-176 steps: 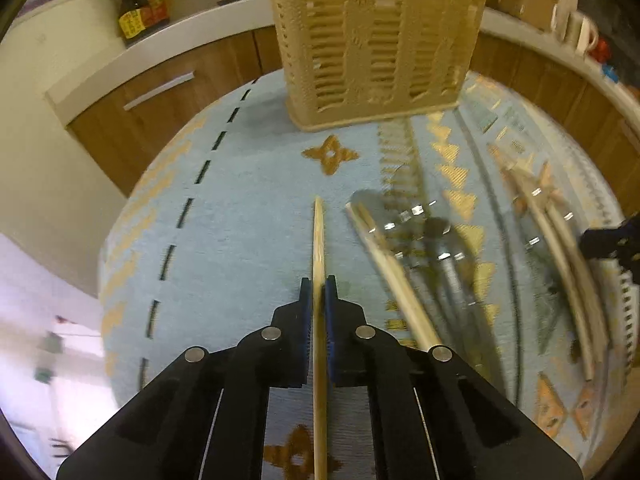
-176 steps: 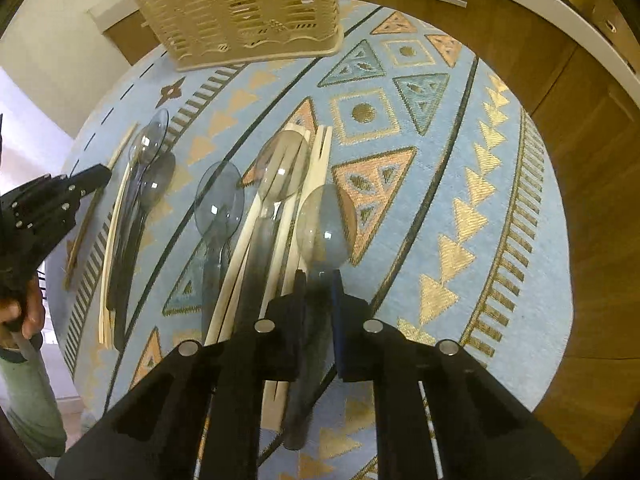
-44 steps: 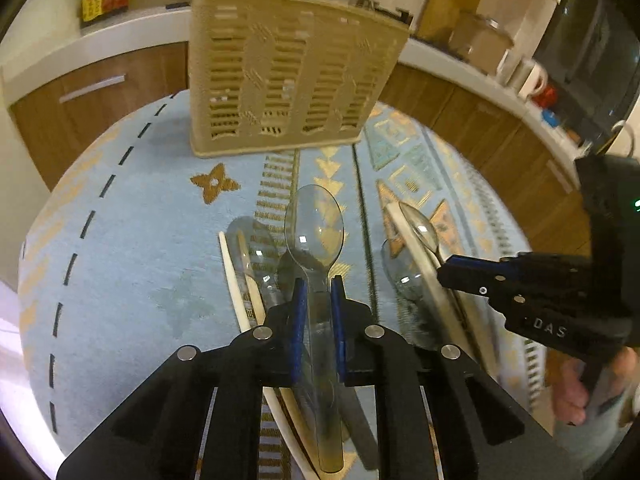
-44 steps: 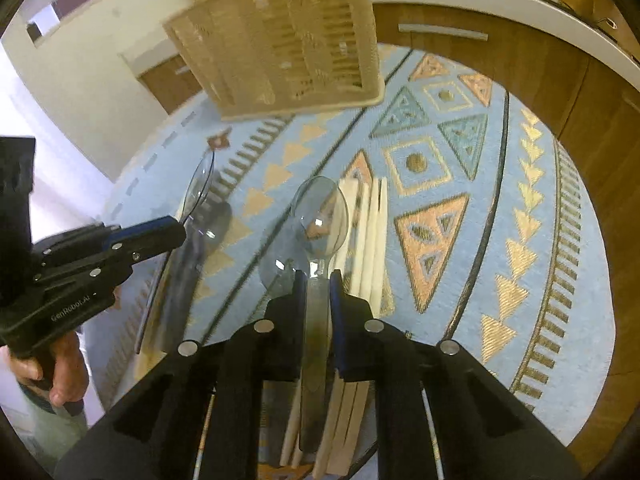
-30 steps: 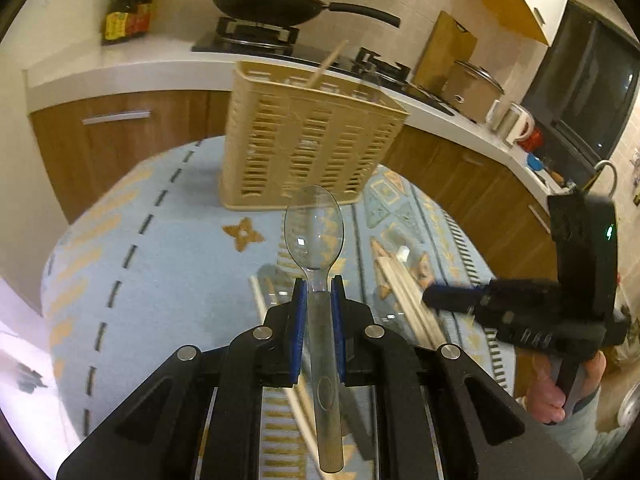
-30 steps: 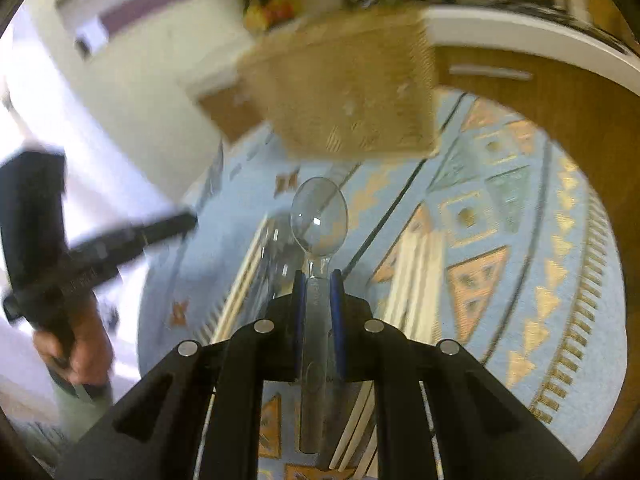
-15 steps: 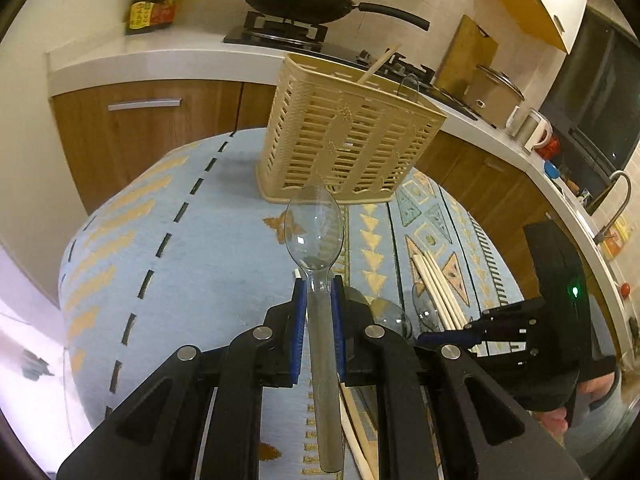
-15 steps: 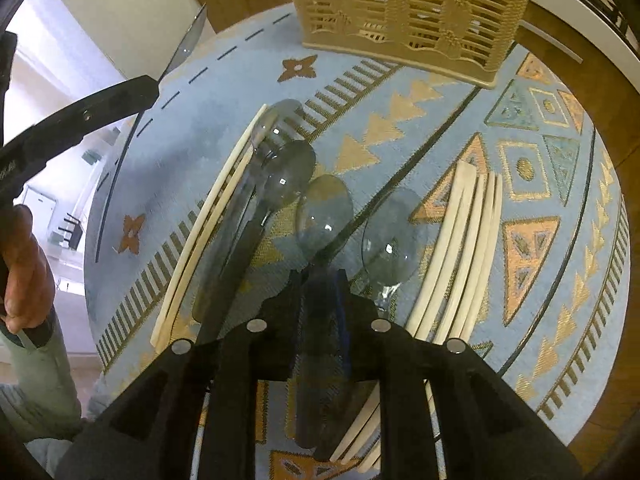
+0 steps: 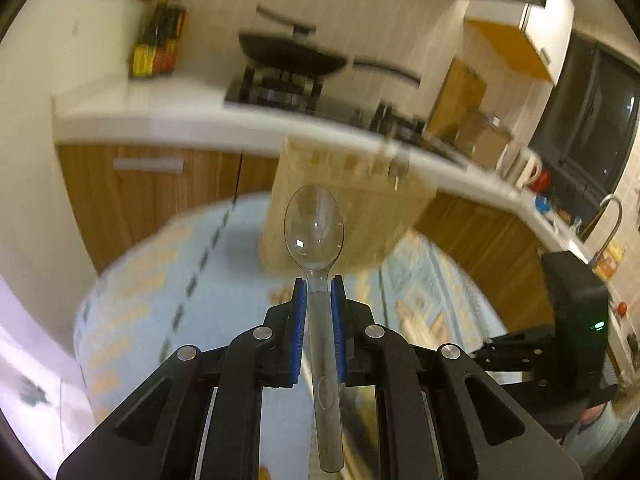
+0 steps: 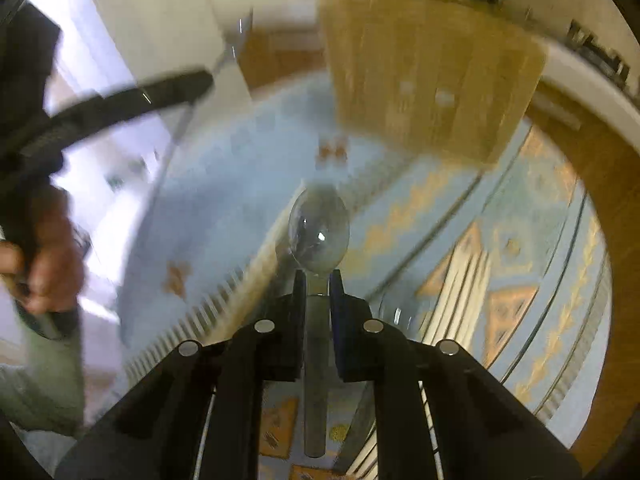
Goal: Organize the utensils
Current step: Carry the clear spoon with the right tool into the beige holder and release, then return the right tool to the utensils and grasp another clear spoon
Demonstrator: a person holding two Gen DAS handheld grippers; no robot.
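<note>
Left wrist view: nearest the camera, the left gripper [image 9: 319,284] has its blue-padded fingers clamped on the neck of a clear plastic spoon [image 9: 314,230], bowl pointing forward and lifted off the table, likely so it can go handle-down or bowl-up into the tan slatted basket [image 9: 348,216] standing just beyond on the blue patterned tablecloth [image 9: 160,280]. To the right, the right gripper [image 10: 318,280] shows as a black shape. Its own view has its fingers closed on a second clear spoon [image 10: 319,230], also raised. Wooden chopsticks [image 10: 460,292] lie on the cloth to its right. Farther off, a blurred black pan [image 9: 294,58] sits on the stove. Compared with half a second ago, both views are blurred and tilted upward; the right spoon now appears lifted off the pile.
</note>
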